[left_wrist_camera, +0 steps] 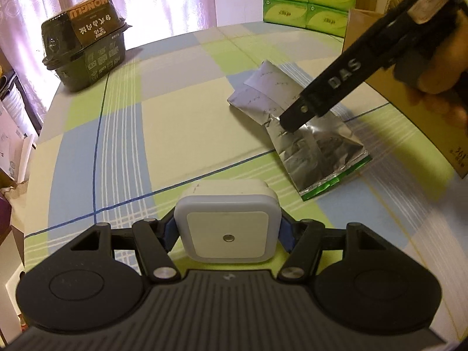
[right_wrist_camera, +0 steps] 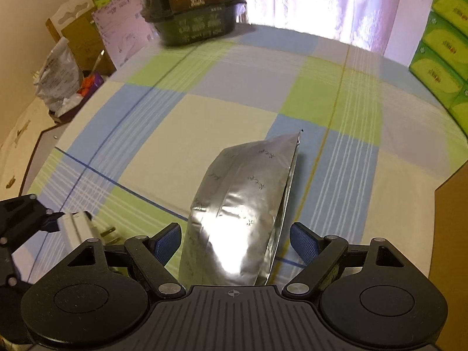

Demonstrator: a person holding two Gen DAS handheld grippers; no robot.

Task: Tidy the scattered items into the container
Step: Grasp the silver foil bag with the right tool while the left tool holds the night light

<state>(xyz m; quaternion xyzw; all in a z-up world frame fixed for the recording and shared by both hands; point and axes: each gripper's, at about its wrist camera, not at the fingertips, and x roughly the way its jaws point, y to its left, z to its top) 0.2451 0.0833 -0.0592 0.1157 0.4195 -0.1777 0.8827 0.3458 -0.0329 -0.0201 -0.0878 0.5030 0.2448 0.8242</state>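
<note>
So our left gripper is squeezed on the white plug light; right gripper is wide apart w/ the silver bag between, on the bench near the brown box

A checked tablecloth covers the table, bearing a silver foil pouch and a dark food box.

The left gripper clamps a white night light at bottom centre. At right, the right gripper touches a silver foil pouch
</note>
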